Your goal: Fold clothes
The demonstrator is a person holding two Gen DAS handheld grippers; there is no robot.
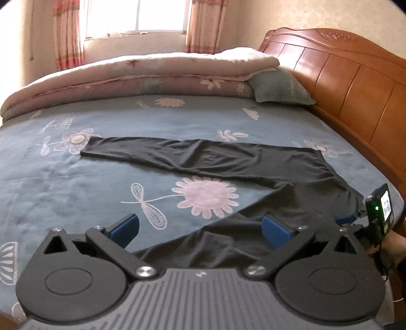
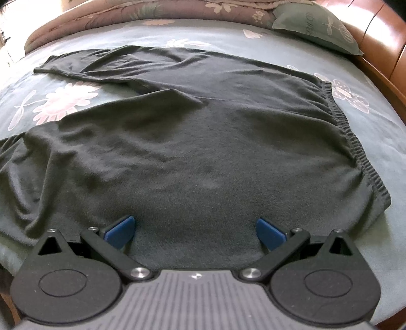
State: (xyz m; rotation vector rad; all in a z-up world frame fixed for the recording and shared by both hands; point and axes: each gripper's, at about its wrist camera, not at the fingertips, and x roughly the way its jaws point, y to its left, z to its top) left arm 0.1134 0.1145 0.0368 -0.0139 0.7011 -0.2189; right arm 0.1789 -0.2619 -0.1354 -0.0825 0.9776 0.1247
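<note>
Left gripper (image 1: pixel 200 229) low over the near edge of the bed, blue pads (image 1: pixel 127 228) spread wide, nothing between them — one pad above the blue floral sheet (image 1: pixel 76 182), the other above the near trouser leg. Right gripper (image 2: pixel 195 229) level and close over the hip of the dark grey trousers (image 2: pixel 203 142), pads (image 2: pixel 120 229) likewise splayed apart, released, cloth under the gap but not pinched. Trousers flat on the sheet, legs parted in a V — ribbed waistband (image 2: pixel 355 142) toward the headboard side, far leg (image 1: pixel 157 151) stretched leftward. Farther back, a green pillow (image 1: pixel 279 88) against the wooden headboard (image 1: pixel 342 76), beside a folded floral quilt (image 1: pixel 127 81). Beyond, a bright window (image 1: pixel 137 17) flanked by checked curtains (image 1: pixel 67 33).
</note>
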